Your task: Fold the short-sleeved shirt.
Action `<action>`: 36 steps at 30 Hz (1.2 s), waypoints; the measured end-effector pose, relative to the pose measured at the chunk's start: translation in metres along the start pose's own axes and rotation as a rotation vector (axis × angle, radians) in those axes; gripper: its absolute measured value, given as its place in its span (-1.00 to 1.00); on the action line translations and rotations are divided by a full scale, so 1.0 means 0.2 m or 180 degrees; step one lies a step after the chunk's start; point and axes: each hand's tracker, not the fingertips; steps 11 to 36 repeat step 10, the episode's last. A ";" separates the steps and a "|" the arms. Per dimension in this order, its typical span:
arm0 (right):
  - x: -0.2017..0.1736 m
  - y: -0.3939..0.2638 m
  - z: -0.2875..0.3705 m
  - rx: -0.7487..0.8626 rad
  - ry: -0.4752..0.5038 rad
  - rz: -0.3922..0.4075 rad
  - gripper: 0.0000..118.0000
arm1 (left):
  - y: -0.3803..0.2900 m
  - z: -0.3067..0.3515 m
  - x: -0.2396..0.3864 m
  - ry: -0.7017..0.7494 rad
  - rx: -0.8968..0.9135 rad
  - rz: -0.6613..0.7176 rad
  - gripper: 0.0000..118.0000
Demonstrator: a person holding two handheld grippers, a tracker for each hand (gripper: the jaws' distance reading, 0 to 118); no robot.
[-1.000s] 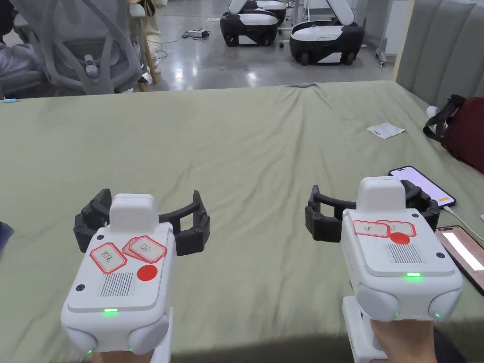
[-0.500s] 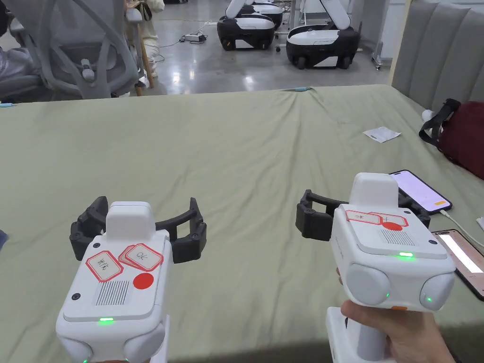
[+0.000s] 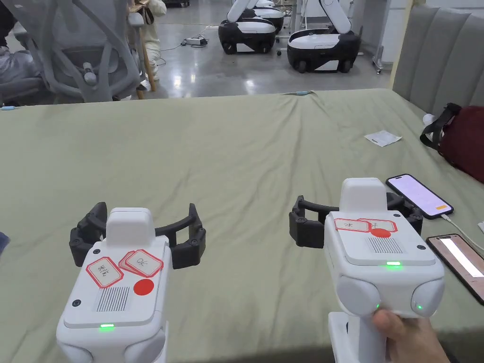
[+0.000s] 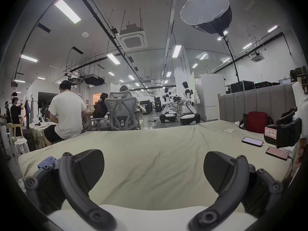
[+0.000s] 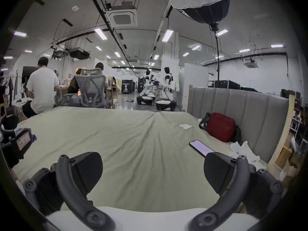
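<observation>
Both hand-held grippers, left (image 3: 137,231) & right (image 3: 357,220), spread, empty over bed (image 3: 246,156); blue garment (image 4: 47,162) at left edge, folding not begun.

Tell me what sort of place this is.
Probably a robotics lab or data-collection hall: wheeled robots parked on a concrete floor, a bed as work surface, a softbox light overhead, people at desks.

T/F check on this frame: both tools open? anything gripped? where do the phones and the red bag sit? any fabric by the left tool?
1. Both the left tool and the right tool are open. True.
2. The right tool holds a shirt. False: nothing is between its jaws.
3. Two phones lie by the left tool. False: they are beside the right tool.
4. The red bag is against the grey headboard. True.
5. Blue fabric lies left of the left tool. True.
</observation>
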 end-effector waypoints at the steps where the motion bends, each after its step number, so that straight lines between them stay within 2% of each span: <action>1: 0.00 0.00 -0.01 -0.0023 -0.0011 0.0026 1.00 | 0.00 0.00 0.00 -0.0002 -0.0001 0.0003 1.00; 4: 0.00 -0.01 0.00 -0.0058 -0.0043 -0.0038 1.00 | 0.00 0.00 0.00 0.0006 -0.0010 0.0004 1.00; 6: 0.01 -0.03 0.02 -0.0015 0.0098 -0.0135 1.00 | 0.00 0.00 -0.01 0.0008 -0.0013 0.0006 1.00; 7: 0.01 -0.03 0.03 0.0009 0.0187 -0.0118 1.00 | 0.00 0.00 -0.01 0.0011 -0.0016 0.0010 1.00; 10: -0.02 -0.02 0.02 -0.0032 0.0098 0.0065 1.00 | 0.00 0.00 -0.01 0.0016 -0.0015 0.0018 1.00; 36: -0.02 -0.02 0.02 -0.0032 0.0098 0.0065 1.00 | 0.00 0.00 -0.01 0.0016 -0.0015 0.0018 1.00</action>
